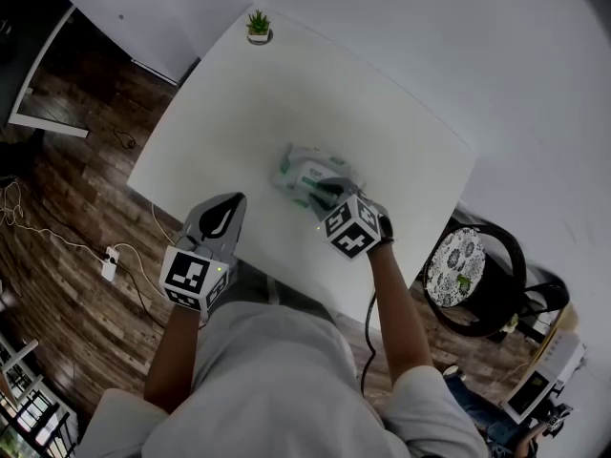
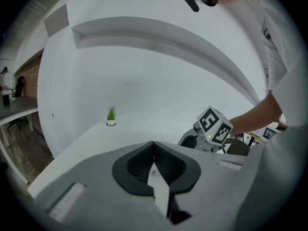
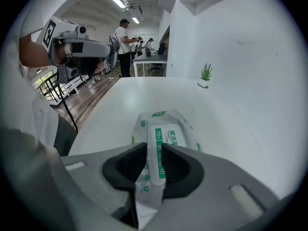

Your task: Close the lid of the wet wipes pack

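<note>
A white-and-green wet wipes pack (image 1: 304, 170) lies flat on the white table (image 1: 220, 113). In the right gripper view the pack (image 3: 169, 121) reaches in between my jaws, and its white lid with a green stripe (image 3: 161, 150) lies down flat on top. My right gripper (image 1: 325, 195) (image 3: 154, 148) points steeply down over the pack's near end. It is open, with a pad on each side of the lid and a slight gap. My left gripper (image 1: 232, 201) (image 2: 154, 143) is shut and empty, and hovers at the table's near edge to the left of the pack.
A small potted plant (image 1: 258, 25) (image 3: 206, 73) stands at the table's far corner. A round patterned stool (image 1: 466, 265) is on the floor to the right, and cables and a power strip (image 1: 110, 260) lie on the wood floor to the left. People (image 3: 122, 40) stand far off.
</note>
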`<state>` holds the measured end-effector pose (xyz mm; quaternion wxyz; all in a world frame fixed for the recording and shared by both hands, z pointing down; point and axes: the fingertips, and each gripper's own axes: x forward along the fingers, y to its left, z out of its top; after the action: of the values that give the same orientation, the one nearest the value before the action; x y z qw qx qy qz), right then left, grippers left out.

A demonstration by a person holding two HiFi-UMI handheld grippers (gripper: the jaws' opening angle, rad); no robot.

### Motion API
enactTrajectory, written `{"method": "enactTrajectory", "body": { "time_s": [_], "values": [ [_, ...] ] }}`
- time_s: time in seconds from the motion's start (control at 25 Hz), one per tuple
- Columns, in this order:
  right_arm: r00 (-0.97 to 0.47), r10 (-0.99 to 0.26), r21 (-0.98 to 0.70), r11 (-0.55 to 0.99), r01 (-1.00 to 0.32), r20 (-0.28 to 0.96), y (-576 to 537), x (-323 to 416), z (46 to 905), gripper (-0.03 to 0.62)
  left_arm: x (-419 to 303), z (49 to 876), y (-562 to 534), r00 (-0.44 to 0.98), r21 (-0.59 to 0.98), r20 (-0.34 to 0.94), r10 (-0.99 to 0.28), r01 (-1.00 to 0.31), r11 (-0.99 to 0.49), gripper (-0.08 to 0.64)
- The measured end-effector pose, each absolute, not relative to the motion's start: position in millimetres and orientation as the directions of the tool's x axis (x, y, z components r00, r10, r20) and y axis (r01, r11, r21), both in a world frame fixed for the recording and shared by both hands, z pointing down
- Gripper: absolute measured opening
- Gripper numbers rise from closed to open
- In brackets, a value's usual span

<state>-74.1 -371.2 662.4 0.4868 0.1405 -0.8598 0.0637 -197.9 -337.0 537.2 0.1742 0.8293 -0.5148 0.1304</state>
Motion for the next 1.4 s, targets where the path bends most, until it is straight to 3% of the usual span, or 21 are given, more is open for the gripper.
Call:
{"method": "enactTrajectory", "body": {
  "time_s": [1.4],
  "values": [
    [-0.489, -0.161, 0.001, 0.950, -0.311, 0.857, -367.9, -70.7, 662.4, 0.114, -191.1, 532.3, -341.6, 0.451, 0.143, 0.388, -0.804, -0.891, -0.431, 0.002]
  ]
}}
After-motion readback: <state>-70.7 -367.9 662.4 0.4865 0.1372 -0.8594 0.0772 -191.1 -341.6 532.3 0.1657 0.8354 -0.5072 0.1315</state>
